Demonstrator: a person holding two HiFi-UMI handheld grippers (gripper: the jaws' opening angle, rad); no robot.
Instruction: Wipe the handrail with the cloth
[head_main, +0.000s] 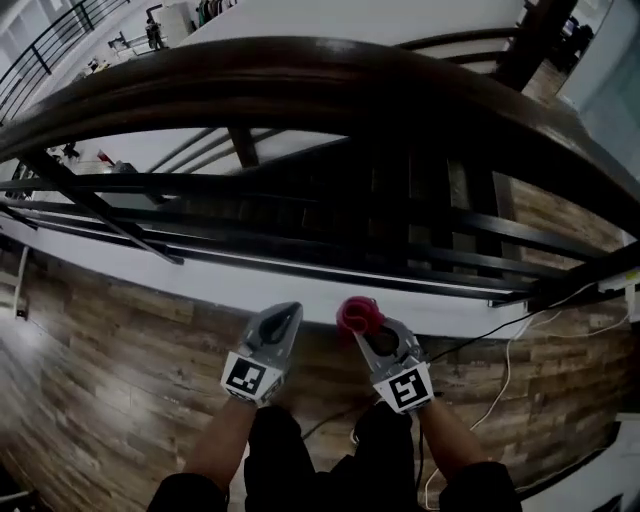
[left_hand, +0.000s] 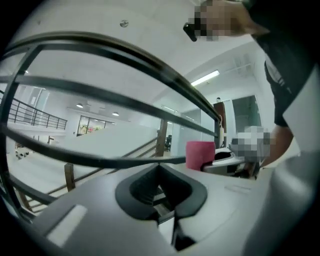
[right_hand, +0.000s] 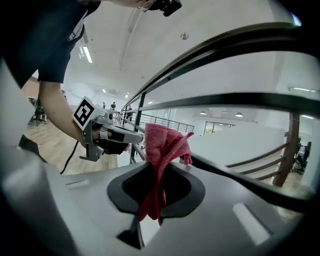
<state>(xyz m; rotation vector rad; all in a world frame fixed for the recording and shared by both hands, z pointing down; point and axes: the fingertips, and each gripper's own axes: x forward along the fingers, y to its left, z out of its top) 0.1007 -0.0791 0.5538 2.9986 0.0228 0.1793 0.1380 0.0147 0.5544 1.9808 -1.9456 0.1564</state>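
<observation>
Bare forearms (head_main: 222, 440) stretched forward side by side, left tongs (head_main: 288, 312) with jaws together, right tongs (head_main: 368, 332) clamped on the cloth (right_hand: 162, 142) (red, bunched above the jaws).

We see the red cloth (head_main: 358, 315) bunched up and pinched in the right gripper's (head_main: 368, 335) jaws, its tail hanging below them. The dark, glossy, curved handrail (head_main: 330, 75) arcs above it, not touching.

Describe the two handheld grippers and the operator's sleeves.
Both alike: the left gripper and right gripper have smooth light-grey tapered shells with dark jaw recesses, each carrying a white cube printed with black square markers. Dark short sleeves, forearms bare.
</observation>
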